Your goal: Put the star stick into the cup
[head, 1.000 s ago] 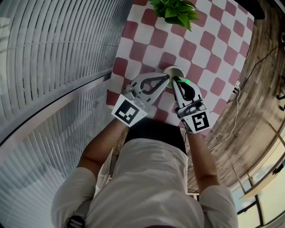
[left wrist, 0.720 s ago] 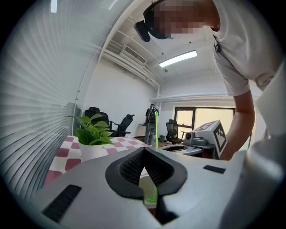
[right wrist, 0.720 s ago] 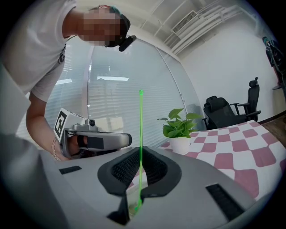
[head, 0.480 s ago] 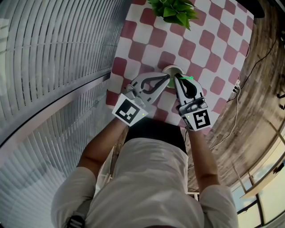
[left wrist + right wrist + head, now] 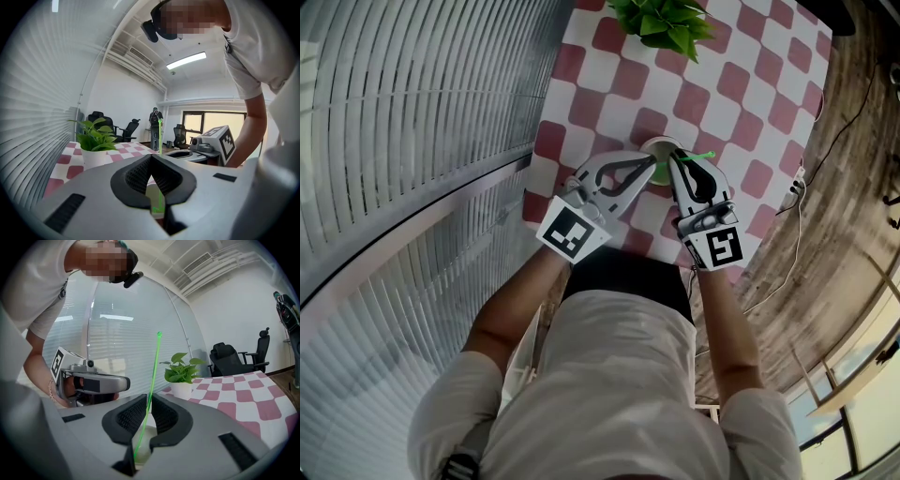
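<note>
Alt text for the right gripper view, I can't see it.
The right gripper is shut on a thin green stick that leans up over a pale cup below the jaws. Behind are the left gripper and a potted plant on a checked table.

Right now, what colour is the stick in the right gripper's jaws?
The stick is bright green, clearest in the right gripper view.

Most of the cup [image 5: 664,143] is hidden, and the plant [image 5: 666,23] beyond it is cut off at the top edge.
</note>
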`<state>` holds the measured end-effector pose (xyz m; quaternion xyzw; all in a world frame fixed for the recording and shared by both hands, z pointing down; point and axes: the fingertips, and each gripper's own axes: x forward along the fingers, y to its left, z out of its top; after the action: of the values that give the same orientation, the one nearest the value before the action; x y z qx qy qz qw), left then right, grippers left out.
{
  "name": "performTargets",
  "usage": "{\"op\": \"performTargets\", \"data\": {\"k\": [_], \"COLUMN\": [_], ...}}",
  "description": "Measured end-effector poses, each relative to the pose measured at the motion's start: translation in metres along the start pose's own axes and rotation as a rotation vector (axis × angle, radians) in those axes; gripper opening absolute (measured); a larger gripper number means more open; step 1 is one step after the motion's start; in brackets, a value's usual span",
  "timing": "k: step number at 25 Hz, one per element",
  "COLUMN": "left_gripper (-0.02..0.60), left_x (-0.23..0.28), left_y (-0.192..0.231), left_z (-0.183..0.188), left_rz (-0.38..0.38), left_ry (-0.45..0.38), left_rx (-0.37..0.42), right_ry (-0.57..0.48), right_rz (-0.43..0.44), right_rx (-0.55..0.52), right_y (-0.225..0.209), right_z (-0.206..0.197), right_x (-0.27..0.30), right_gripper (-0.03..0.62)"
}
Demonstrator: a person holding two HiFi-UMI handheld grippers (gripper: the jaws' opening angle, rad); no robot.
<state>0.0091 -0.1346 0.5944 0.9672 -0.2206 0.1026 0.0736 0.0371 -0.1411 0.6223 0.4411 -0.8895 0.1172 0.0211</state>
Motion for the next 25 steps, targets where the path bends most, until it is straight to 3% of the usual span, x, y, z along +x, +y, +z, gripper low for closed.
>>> {"op": "performTargets", "data": {"k": [25], "left_gripper": [0.032], "left_x": [0.002], "left_y": [0.001], "left_z": [-0.004], "left_rz": [-0.001], "left_ry": [0.018], "left_rx": [0.000], "right_ry": [0.065], "right_rz": [-0.087], "right_rx": [-0.024], "right_y": [-0.032], "right_z": [-0.019], "right_x": [-0.005], "right_gripper": [0.057]}}
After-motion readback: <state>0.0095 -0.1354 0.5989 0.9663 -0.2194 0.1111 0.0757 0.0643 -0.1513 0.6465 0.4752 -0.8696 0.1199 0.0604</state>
